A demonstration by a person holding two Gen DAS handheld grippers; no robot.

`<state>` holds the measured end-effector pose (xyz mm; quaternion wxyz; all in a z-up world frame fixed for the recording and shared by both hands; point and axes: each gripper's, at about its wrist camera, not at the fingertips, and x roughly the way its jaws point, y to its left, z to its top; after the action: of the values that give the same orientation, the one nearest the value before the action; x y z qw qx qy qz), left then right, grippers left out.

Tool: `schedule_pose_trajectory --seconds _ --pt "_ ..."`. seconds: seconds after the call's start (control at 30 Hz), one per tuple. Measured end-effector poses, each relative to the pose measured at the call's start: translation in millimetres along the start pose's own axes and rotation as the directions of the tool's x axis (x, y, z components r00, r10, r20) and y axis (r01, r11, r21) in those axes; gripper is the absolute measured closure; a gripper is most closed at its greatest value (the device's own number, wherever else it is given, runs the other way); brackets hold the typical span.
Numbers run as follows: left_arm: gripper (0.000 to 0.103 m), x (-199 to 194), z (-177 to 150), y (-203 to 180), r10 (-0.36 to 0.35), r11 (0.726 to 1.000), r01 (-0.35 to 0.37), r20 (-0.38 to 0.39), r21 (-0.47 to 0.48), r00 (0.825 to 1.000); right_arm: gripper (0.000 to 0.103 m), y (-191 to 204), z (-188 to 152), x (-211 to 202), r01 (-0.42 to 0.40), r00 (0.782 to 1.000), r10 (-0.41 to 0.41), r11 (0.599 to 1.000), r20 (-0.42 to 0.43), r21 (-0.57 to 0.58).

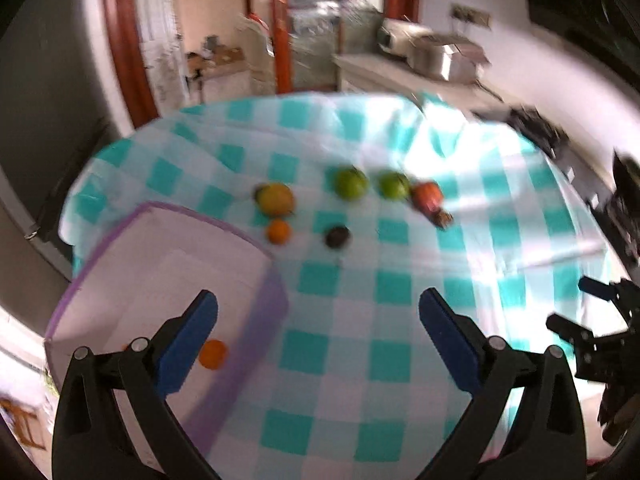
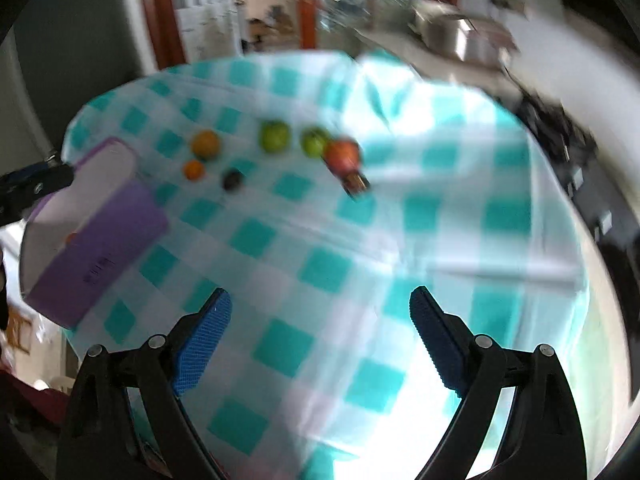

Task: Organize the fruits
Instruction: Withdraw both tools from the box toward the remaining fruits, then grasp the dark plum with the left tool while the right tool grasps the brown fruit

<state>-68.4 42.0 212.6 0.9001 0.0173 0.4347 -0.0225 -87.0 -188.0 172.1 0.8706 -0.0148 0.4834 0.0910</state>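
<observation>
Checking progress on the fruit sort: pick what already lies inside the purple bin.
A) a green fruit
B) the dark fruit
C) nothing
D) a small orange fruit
D: the left wrist view shows a small orange fruit on the floor of the purple bin; the rest lie on the cloth.

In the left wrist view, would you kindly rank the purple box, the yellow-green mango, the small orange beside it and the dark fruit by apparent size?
1. Purple box, also nearest the camera
2. Yellow-green mango
3. Small orange and dark fruit: alike, too blurred to separate
</observation>
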Motion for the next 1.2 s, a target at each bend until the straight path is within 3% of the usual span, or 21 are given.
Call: schedule_pose_trajectory --seconds 0.17,0.37,0.47,0.6,0.9,1.03,1.13,1.2 --pt "0.002 34.4 -28.2 -33.1 -0.05 0.993 0.06 -0.092 0.106 0.995 0.015 -10.9 -36.0 31.7 -0.01 0.996 0.016 0.997 -0.089 0.071" --pt "0.002 71.1 -60.7 -69.8 -0.138 0.951 0.173 -0.149 0.257 0.979 0.015 -5.2 -61.2 74.8 0.007 0.982 0.004 0.998 -0.191 0.061" --pt "0.002 98.1 -65.2 -73.1 -0.167 0.945 0.205 -0.165 0.254 0.972 0.015 -4.9 -58.9 93.1 0.033 0.979 -0.018 0.997 -0.205 0.067" --pt "0.002 144.0 -55.2 -66.3 -0.197 0.955 0.235 -0.202 0.182 0.959 0.015 -12.8 -40.8 118.6 0.082 0.975 -0.059 0.992 -0.215 0.101" --pt "0.004 233.2 4.2 -50.1 -0.099 0.983 0.119 -0.135 0.143 0.986 0.022 -15.2 53.0 199.4 0.102 0.984 -0.077 0.982 -0.161 0.157" --pt "0.011 265.3 19.5 -35.1 -0.075 0.99 0.089 -0.13 0.105 0.989 0.027 -15.8 88.9 229.1 0.125 0.986 -0.105 0.98 -0.126 0.158" --pt "0.015 290.1 25.5 -19.0 -0.08 0.996 0.083 -0.158 0.014 0.984 0.03 -23.2 106.3 251.3 0.151 0.983 -0.129 0.971 -0.129 0.183" --pt "0.017 294.2 29.9 -16.7 -0.071 0.997 0.072 -0.131 0.0 0.989 0.033 -27.8 114.6 262.0 0.16 0.983 -0.137 0.966 -0.124 0.2"
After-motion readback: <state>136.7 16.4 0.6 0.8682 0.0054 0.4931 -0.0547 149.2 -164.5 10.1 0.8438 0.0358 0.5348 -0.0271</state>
